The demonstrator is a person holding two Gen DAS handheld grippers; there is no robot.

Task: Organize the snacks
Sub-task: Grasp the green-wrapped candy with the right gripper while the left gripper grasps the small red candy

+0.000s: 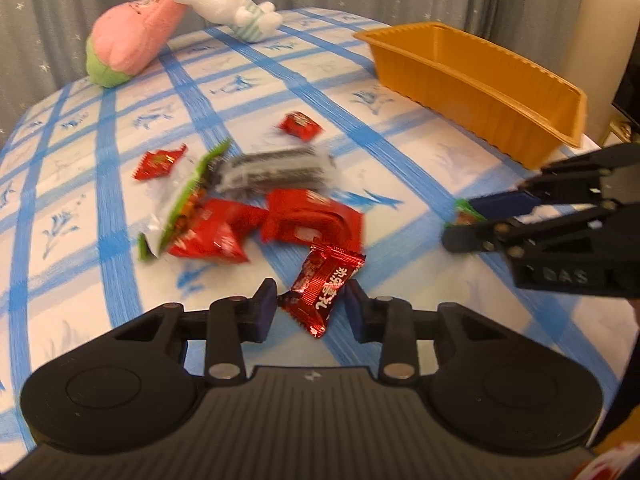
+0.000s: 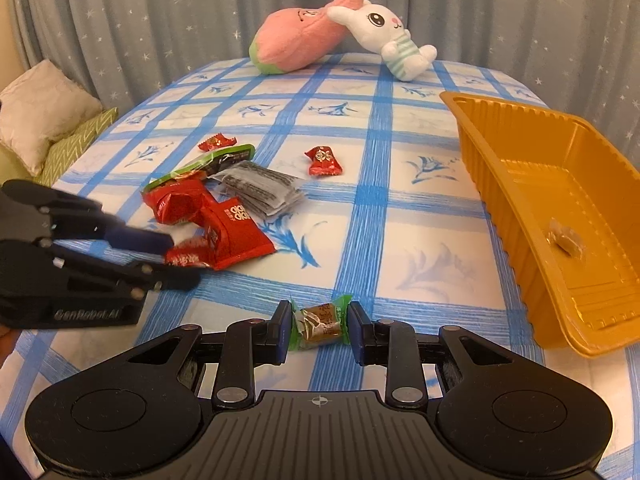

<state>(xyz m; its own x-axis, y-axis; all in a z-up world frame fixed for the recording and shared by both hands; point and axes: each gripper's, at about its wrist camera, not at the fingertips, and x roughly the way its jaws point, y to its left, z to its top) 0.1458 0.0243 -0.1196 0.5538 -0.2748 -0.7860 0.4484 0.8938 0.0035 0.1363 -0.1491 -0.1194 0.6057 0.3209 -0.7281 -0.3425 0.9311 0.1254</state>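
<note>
My left gripper is closed on a red foil candy just above the blue-checked cloth; it also shows in the right wrist view. My right gripper is closed on a green-ended brown candy; it also shows in the left wrist view. A pile of snacks lies mid-table: red packets, a grey striped packet and a green-edged packet. The orange tray at the right holds one clear-wrapped candy.
Two small red candies lie loose beyond the pile. A pink plush and a white rabbit plush sit at the table's far edge before a grey curtain. A cushion lies off the left side.
</note>
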